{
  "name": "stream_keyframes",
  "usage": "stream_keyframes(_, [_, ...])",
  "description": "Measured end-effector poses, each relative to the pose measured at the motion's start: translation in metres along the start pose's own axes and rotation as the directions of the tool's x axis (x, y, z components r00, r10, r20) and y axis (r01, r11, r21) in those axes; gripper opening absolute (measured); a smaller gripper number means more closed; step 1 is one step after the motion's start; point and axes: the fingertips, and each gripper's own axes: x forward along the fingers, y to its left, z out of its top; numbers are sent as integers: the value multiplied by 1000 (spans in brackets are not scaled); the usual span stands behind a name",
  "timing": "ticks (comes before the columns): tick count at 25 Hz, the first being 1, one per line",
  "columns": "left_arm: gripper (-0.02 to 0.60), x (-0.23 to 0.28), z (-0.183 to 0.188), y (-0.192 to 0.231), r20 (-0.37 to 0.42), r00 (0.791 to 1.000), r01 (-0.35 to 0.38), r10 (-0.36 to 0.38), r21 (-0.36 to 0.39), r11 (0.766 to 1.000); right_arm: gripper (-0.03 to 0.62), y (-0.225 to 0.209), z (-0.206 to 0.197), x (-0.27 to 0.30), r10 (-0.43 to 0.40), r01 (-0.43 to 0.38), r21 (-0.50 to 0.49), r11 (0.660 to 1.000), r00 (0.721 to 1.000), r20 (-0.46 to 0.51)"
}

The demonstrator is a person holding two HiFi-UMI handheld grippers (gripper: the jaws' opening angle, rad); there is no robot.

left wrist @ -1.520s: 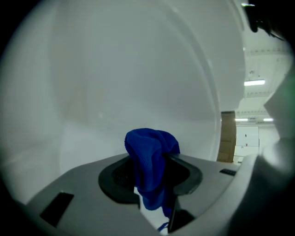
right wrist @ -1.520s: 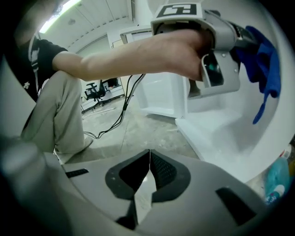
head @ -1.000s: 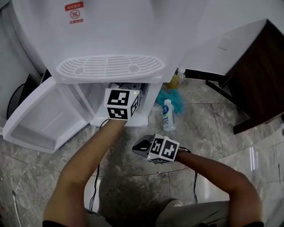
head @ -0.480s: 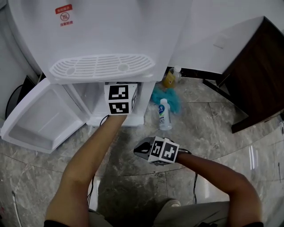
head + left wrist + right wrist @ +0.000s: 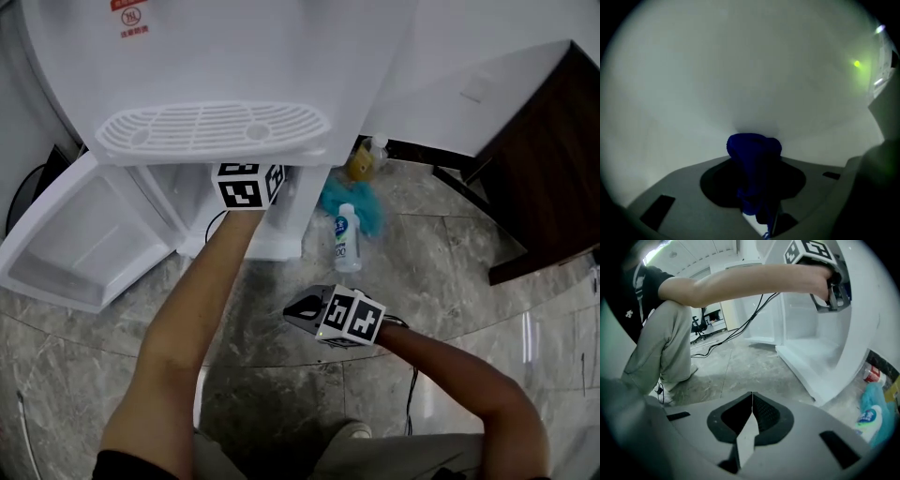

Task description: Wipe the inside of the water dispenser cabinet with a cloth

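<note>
Now, inside the white water-dispenser cabinet (image 5: 178,211)
Left gripper (image 5: 757,197) pinches a bunched blue cloth (image 5: 752,150); right gripper (image 5: 751,416) jaws press together.

White bottle (image 5: 346,242) by teal rag (image 5: 369,212), marble floor (image 5: 441,277)

A grey marble-patterned tile floor (image 5: 450,272) with thin pale seams fills the scene. A white water dispenser (image 5: 234,66) stands on it at the top left. Just right of its base, a white bottle (image 5: 346,239) with a blue label lies on the tiles, touching a teal fluffy bundle (image 5: 364,206). A yellowish bottle (image 5: 360,161) sits behind them. Dark wooden furniture (image 5: 544,159) stands at the right. A black cable (image 5: 410,394) trails near a pale shoe (image 5: 356,431).
</note>
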Motion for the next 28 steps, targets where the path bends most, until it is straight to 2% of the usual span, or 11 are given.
stream_keyframes(3, [135, -4, -2, -2, 13, 1000, -18, 19, -50, 999, -2, -4, -22, -3, -11, 12, 15, 1000, 999, -44])
stream_keyframes(5, [135, -12, -5, -9, 5, 1000, -16, 16, -36, 999, -2, -6, -28, -2, -16, 16, 6, 1000, 998, -64])
stream_keyframes(8, [135, -22, -7, -17, -8, 1000, -2, 2, -9, 1000, -2, -8, -12, 3, -14, 14, -13, 1000, 999, -44])
stream_keyframes(12, [133, -20, -7, -17, -15, 1000, -4, 4, -35, 999, -2, -4, 8, 10, 1, -1, -31, 1000, 1000, -15])
stream_keyframes(17, [135, 0, -11, 1, -80, 997, -16, 13, -33, 999, -2, 0, -2, 11, 6, -7, -32, 999, 999, -39])
stream_keyframes(21, [135, -1, -12, -2, -79, 997, -4, 1, -39, 999, -2, -2, -16, 6, -8, 7, -23, 1000, 998, -68])
stream_keyframes(25, [135, -16, -21, -10, -138, 989, 47, -53, -44, 998, -2, -14, -15, 1, -37, 34, -33, 999, 996, -79])
stream_keyframes(28, [135, -40, -31, -20, -200, 968, 137, -153, -95, 986, -2, -33, -7, -3, -90, 85, -59, 995, 993, -76])
